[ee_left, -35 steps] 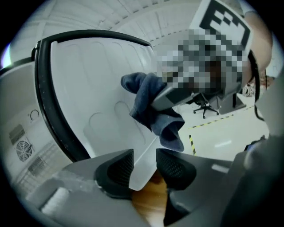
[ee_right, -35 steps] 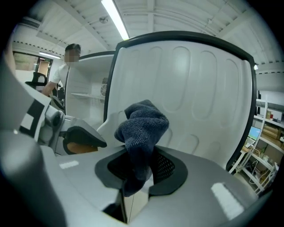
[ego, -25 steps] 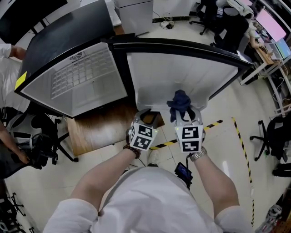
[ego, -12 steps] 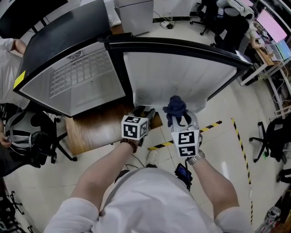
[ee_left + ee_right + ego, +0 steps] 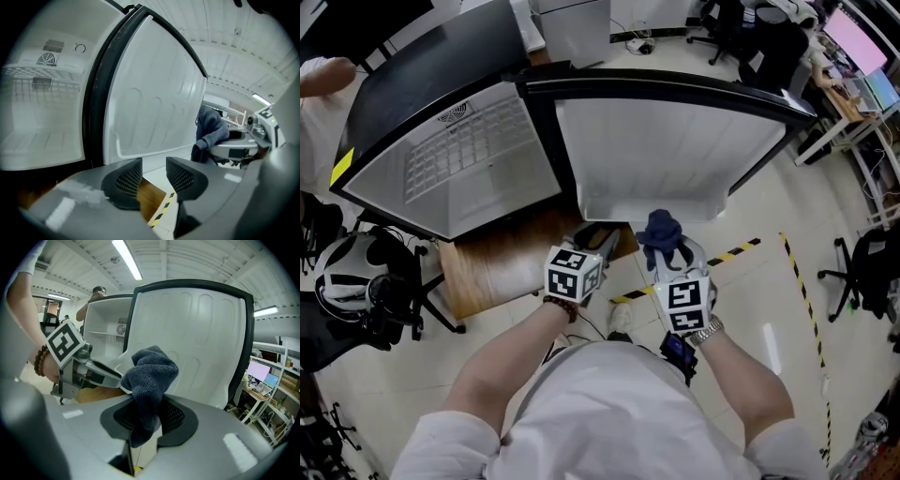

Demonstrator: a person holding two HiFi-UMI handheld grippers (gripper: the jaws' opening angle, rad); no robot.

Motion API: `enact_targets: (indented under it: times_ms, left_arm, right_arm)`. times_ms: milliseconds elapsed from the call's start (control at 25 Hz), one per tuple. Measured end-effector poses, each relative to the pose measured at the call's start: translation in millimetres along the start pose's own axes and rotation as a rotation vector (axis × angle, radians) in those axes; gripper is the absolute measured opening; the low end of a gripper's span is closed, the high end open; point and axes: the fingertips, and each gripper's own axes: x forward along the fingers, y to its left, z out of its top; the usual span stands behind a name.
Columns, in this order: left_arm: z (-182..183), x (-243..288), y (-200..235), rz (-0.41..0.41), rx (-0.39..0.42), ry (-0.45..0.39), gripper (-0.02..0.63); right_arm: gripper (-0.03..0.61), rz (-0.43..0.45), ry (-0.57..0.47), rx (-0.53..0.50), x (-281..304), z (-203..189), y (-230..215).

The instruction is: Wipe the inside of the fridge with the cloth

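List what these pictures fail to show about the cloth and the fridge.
The cloth, lower end: right gripper view, buried between the jaws of the right gripper.
The fridge interior: right gripper view, partly behind the open door.
Whether that interior is dirty: too fine to tell in any view.

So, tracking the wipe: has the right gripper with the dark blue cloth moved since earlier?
Yes. The right gripper, shut on the dark blue cloth, has drawn back off the lower edge of the white fridge door.
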Motion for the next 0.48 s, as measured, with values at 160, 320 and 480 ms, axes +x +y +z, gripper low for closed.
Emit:
enact_targets:
  times_ms: [160, 320, 480]
  left_arm:
    - [13.4, -13.2, -2.6, -0.011, 0.066, -0.032, 0.161]
    - [28.9, -19.4, 7.1, -0.002, 0.107, -0.033, 0.147]
    - [36.1, -24.7, 15.2, 0.007, 0.126, -0.011, 0.129]
  right_arm:
    - [0.095, 0.013, 0.029, -0.005, 1.1, -14.7, 14.5]
    - [0.095, 0.03, 0.052, -0.011, 17.1, -22.7, 33.1]
    - [0.095, 0.033, 0.051, -0.011, 48.2, -17.9, 47.3]
